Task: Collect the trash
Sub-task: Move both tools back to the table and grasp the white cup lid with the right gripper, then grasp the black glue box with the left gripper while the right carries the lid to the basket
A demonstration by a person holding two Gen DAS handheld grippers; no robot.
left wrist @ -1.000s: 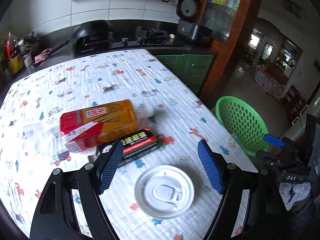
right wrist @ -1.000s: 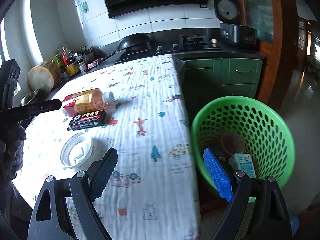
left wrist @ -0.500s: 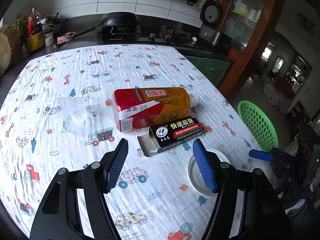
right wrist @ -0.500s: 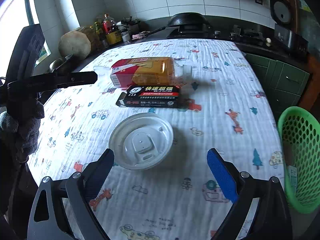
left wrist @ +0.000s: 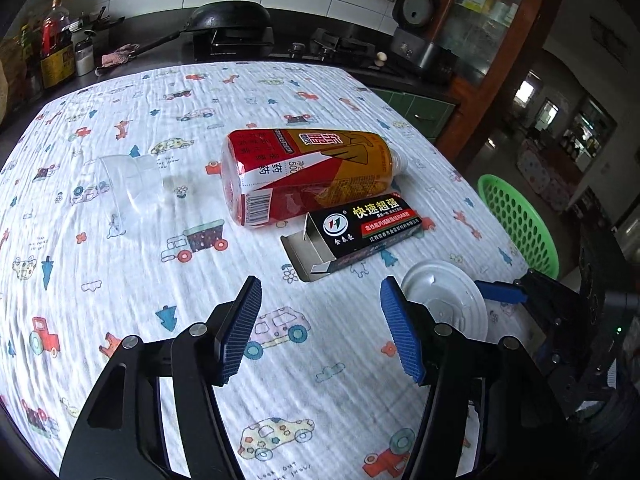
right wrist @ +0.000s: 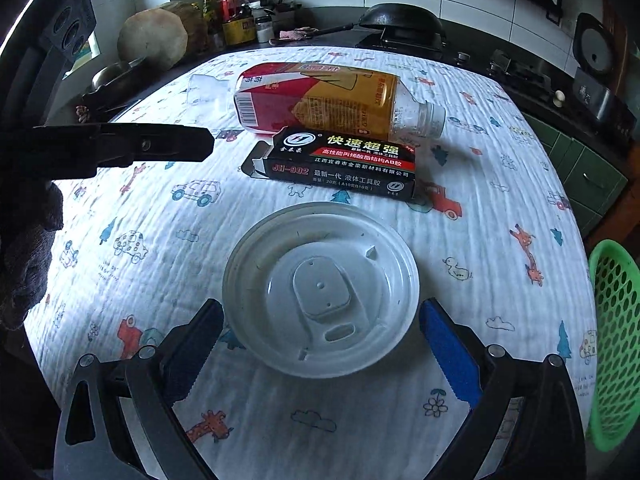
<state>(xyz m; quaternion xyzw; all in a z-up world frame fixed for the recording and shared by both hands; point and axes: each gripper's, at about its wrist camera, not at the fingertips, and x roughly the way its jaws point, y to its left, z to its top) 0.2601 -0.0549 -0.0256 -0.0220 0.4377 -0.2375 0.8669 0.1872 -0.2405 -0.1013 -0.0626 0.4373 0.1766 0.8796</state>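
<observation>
A white plastic cup lid (right wrist: 322,288) lies flat on the patterned tablecloth (right wrist: 492,184). My right gripper (right wrist: 320,338) is open, its fingers on either side of the lid's near half. Behind the lid lie a black glue box (right wrist: 340,162) with an open flap and an empty red-and-orange bottle (right wrist: 324,98) on its side. A clear plastic cup (left wrist: 128,182) lies left of the bottle. My left gripper (left wrist: 320,320) is open and empty, just short of the box (left wrist: 352,236), bottle (left wrist: 308,174) and lid (left wrist: 444,304).
A green plastic basket (left wrist: 520,220) stands off the table's right edge, also in the right wrist view (right wrist: 616,344). Behind the table runs a dark counter with a wok (left wrist: 228,20), stove, rice cooker (left wrist: 416,4) and bottles (left wrist: 56,52).
My right gripper swung from the basket to the table and closed in on the lid. My left gripper drew back and shifted left, from over the lid to in front of the box.
</observation>
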